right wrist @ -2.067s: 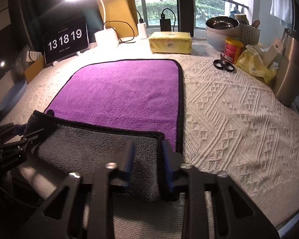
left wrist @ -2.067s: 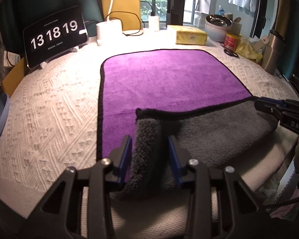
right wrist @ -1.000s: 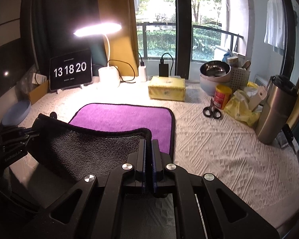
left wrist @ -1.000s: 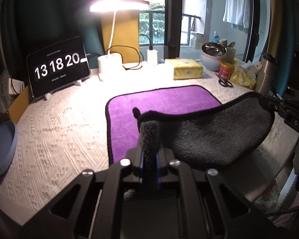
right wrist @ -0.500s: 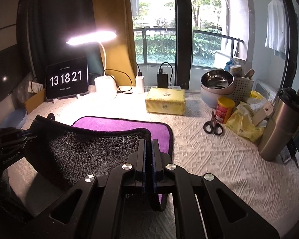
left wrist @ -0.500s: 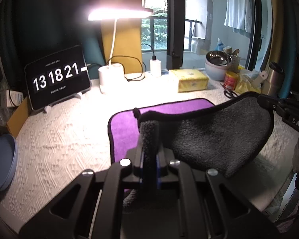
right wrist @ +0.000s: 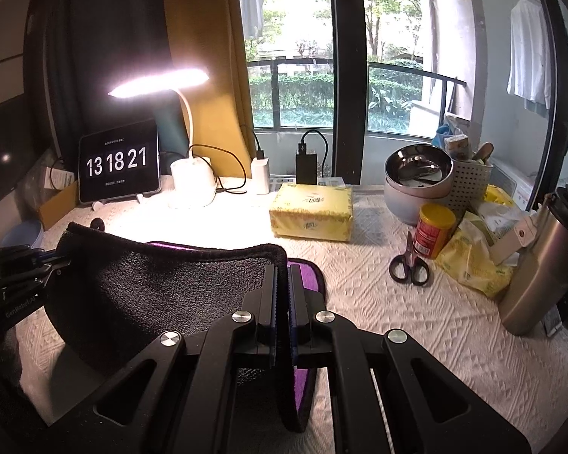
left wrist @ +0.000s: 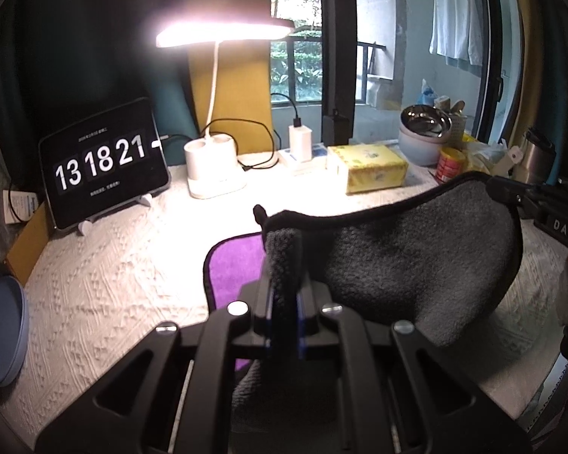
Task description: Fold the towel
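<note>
The towel [left wrist: 405, 268] is purple on one face, grey on the other, with a black hem. Its near edge is lifted off the table and hangs between the two grippers, grey side toward me. My left gripper [left wrist: 283, 265] is shut on the near left corner. My right gripper [right wrist: 282, 283] is shut on the near right corner of the towel [right wrist: 163, 287]. A strip of the purple face [left wrist: 234, 265] still lies on the white tablecloth. Each gripper shows in the other's view, the right one [left wrist: 511, 193] and the left one [right wrist: 53, 257], both pinching the hem.
At the back stand a tablet clock [left wrist: 102, 162], a lit desk lamp [left wrist: 216, 174], a yellow tissue pack [right wrist: 310, 206], steel bowls [right wrist: 416, 178], a red can [right wrist: 433, 230], scissors [right wrist: 409, 261] and a steel tumbler [right wrist: 537, 265]. A blue plate [left wrist: 3, 333] lies at the left edge.
Both grippers closed on the near corners, lifted them and carried them up and toward the far side. Less of the purple face shows now.
</note>
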`<state>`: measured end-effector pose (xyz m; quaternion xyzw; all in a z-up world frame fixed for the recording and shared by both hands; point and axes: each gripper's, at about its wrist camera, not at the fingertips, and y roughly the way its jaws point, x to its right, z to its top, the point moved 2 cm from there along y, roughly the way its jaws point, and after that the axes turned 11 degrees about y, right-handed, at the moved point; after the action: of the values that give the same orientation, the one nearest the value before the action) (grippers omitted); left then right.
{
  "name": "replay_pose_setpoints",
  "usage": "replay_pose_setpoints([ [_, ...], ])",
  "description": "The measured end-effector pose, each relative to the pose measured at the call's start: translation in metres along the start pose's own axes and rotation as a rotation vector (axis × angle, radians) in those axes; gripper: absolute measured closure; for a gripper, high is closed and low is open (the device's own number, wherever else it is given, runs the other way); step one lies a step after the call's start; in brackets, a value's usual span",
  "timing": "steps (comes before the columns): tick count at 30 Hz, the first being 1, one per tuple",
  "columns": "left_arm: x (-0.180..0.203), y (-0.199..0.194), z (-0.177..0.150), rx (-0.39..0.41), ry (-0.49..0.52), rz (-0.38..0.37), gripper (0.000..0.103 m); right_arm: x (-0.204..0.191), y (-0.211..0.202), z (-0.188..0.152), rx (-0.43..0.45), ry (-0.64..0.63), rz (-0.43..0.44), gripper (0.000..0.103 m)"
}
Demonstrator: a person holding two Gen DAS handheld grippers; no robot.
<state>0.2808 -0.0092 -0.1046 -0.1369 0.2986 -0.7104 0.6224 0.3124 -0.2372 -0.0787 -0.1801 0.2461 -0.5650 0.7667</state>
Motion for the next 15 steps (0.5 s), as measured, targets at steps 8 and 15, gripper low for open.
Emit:
replay_pose_setpoints([
  [8, -0.004, 0.020, 0.010, -0.001, -0.005, 0.010, 0.094, 0.003, 0.020, 0.009, 0.001, 0.002, 0.009, 0.097],
  [15, -0.010, 0.037, 0.017, 0.003, -0.006, 0.018, 0.094, 0.004, 0.032, 0.014, -0.001, 0.003, 0.010, 0.097],
])
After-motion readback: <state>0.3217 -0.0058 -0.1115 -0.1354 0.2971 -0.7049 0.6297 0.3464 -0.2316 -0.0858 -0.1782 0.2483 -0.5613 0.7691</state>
